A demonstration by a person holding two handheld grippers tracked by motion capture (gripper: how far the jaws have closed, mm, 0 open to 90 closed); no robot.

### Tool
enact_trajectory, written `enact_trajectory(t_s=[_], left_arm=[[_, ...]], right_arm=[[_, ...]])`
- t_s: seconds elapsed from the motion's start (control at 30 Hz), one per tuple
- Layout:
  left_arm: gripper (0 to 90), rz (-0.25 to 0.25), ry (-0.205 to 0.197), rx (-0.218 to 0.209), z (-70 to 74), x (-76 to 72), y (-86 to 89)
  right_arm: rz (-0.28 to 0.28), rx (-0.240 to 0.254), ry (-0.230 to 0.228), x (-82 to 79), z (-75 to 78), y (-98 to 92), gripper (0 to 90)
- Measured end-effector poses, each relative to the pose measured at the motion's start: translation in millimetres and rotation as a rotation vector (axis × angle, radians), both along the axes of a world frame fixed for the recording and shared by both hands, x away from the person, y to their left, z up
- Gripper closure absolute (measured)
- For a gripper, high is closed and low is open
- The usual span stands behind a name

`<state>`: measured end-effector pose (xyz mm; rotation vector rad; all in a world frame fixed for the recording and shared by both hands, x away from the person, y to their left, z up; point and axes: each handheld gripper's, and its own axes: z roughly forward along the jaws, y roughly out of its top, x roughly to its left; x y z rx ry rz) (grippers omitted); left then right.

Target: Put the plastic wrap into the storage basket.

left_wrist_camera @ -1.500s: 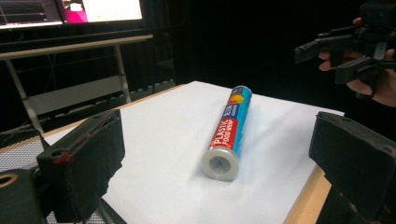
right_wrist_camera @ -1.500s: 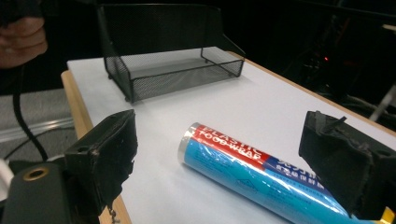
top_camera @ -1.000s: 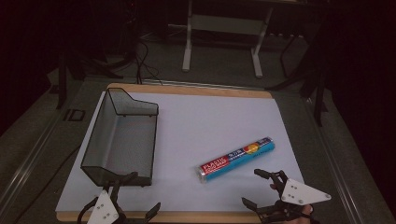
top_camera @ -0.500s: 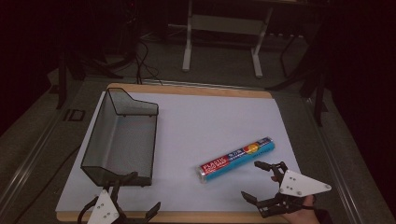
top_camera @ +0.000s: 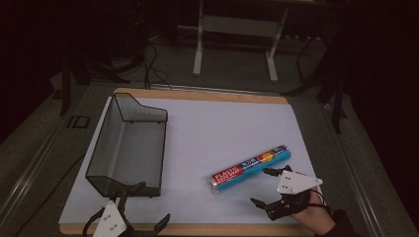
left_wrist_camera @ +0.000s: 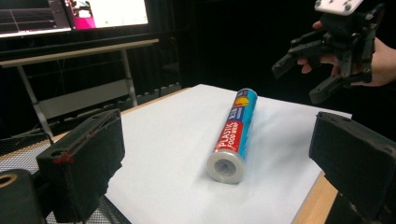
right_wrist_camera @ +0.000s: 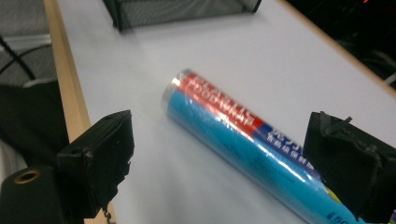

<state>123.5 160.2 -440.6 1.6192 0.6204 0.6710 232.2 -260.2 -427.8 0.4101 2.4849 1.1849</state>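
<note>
A roll of plastic food wrap (top_camera: 249,169) with a blue and red label lies at an angle on the white sheet (top_camera: 222,128). My right gripper (top_camera: 261,186) hovers just in front of the roll's right half, held by a hand. Its jaws have just been opening and stand open. The roll (right_wrist_camera: 233,133) lies just ahead of my right gripper (right_wrist_camera: 224,156), and nothing is pressed between the pads. My left gripper (top_camera: 148,205) is open at the front edge beside the basket. From my left gripper (left_wrist_camera: 217,158) I see the roll (left_wrist_camera: 233,133) end-on.
A black mesh basket (top_camera: 128,143) stands on the left of the sheet, its near wall close to my left gripper. The wooden table edge (top_camera: 197,229) runs along the front. A metal stand (top_camera: 234,29) and cables are on the floor behind.
My right gripper has moved farther onto the table and slightly left, closer to the roll. The left gripper, roll and basket have not moved.
</note>
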Motion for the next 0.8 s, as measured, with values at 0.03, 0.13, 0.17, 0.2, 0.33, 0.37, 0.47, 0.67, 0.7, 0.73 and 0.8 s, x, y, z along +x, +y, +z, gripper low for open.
enact_trajectory(t_s=[0.03,0.13,0.17,0.2,0.33,0.37,0.47,0.67,0.7,0.73,0.8], left_arm=[[4.1,0.001,0.000,0.001,0.0,-0.1,-0.1],[4.0,-0.001,0.001,0.005,0.0,0.0,0.0],[4.1,-0.001,0.001,0.002,-0.1,0.0,-0.1],[4.1,-0.001,0.002,0.002,-0.1,0.1,0.0],[4.1,-0.001,0.003,0.004,-0.2,0.3,0.2],[4.1,-0.002,0.003,0.004,-0.2,0.4,0.2],[4.1,-0.003,0.005,0.003,-0.4,0.7,-0.2],[4.1,-0.003,0.007,0.003,-0.4,0.8,0.4],[4.0,-0.003,0.007,0.003,-0.5,0.9,0.4],[4.0,-0.004,0.009,0.003,-0.6,1.1,0.4],[4.1,-0.005,0.011,0.003,-0.7,1.4,0.1]], right_arm=[[0.005,-0.022,-0.001,2.3,-1.4,0.3,9.0],[0.011,-0.080,0.001,12.2,-4.9,1.8,9.1],[0.027,-0.101,0.003,16.7,-6.3,2.1,9.1],[0.028,-0.132,-0.032,20.0,-7.8,2.2,10.1],[0.103,-0.227,-0.008,36.7,-11.5,2.7,15.1],[0.117,-0.259,-0.008,39.9,-12.2,3.6,17.3],[0.032,-0.341,0.079,54.2,-12.0,7.2,13.0],[-0.036,-0.414,0.079,69.1,-12.0,9.5,8.6],[-0.042,-0.447,0.084,72.4,-13.5,12.4,8.7],[-0.042,-0.447,0.084,72.4,-13.5,12.4,8.7],[-0.017,-0.497,0.088,75.2,-15.1,16.5,8.7]])
